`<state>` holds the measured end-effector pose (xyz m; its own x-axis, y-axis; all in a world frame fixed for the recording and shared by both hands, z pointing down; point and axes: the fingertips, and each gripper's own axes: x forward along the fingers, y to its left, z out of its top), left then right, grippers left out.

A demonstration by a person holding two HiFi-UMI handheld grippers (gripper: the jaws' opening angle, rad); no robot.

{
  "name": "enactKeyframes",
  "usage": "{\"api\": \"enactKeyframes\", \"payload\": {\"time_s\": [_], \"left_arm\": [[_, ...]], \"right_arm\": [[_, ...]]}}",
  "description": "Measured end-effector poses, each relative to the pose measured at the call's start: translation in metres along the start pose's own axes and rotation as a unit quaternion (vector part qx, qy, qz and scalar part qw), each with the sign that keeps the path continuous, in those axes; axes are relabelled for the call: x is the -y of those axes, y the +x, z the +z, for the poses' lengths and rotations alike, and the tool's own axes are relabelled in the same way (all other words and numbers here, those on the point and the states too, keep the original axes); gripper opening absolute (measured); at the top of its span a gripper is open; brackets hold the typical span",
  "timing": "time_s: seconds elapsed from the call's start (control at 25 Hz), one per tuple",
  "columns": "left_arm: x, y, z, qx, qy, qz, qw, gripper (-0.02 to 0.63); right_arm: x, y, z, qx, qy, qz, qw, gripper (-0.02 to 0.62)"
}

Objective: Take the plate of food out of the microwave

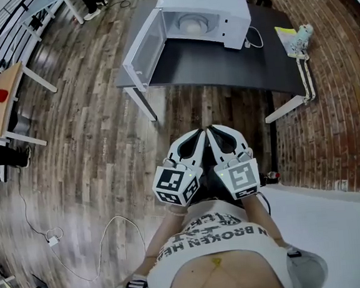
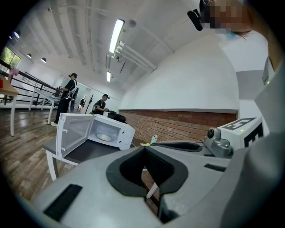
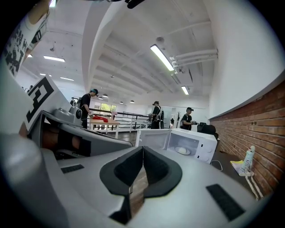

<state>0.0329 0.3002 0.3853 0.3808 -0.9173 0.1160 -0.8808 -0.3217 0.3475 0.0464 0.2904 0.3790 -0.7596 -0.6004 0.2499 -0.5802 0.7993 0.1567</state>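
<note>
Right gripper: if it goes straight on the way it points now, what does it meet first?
Likely the open microwave door, which lines up just beyond the shut right gripper in its own view; possibly the table edge below it. Depth is unclear; nothing nearer shows.

My left gripper and right gripper are the same build: white-grey shells tapering to points, black pads inside. Each carries a cube with black-and-white square markers, left cube and right cube. There's a small grey camera with a round lens on the right one. I wear a white tee with black block lettering and a small yellow spot. Grey bits with dark clips sit at both shoulders, can't tell what.
</note>
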Motion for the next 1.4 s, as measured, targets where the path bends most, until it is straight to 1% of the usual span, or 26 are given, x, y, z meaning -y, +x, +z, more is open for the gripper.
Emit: {"api": "enactKeyframes", "payload": {"time_s": [0.24,0.56,0.72,0.84,1.0,1.16,1.28,1.4], "left_arm": [[-0.035,0.036,0.016,-0.002,0.007,0.025,0.9997,0.008],[-0.063,0.106,0.042,-0.008,0.009,0.032,0.9994,0.008],[-0.076,0.133,0.050,-0.007,0.002,0.038,0.9992,0.008],[-0.085,0.152,0.053,-0.011,0.012,0.048,0.9987,0.008],[-0.092,0.174,0.053,-0.016,0.014,0.050,0.9985,0.008],[-0.091,0.200,0.056,-0.016,0.006,0.041,0.9990,0.008],[-0.087,0.221,0.061,-0.016,0.020,0.036,0.9990,0.008],[-0.080,0.240,0.064,-0.014,0.024,0.027,0.9992,0.008]], "right_arm": [[0.032,0.043,0.006,0.003,0.001,0.011,1.000,0.008],[0.091,0.098,0.020,0.010,0.003,0.024,1.000,0.009],[0.115,0.120,0.021,0.008,0.002,0.034,0.999,0.008],[0.130,0.132,0.018,0.005,0.005,0.040,0.999,0.008],[0.149,0.143,0.013,0.001,0.010,0.041,0.999,0.009],[0.174,0.148,0.010,0.003,0.013,0.034,0.999,0.009],[0.196,0.150,0.010,0.006,0.016,0.026,1.000,0.009],[0.216,0.151,0.007,0.008,0.017,0.019,1.000,0.009]]}}
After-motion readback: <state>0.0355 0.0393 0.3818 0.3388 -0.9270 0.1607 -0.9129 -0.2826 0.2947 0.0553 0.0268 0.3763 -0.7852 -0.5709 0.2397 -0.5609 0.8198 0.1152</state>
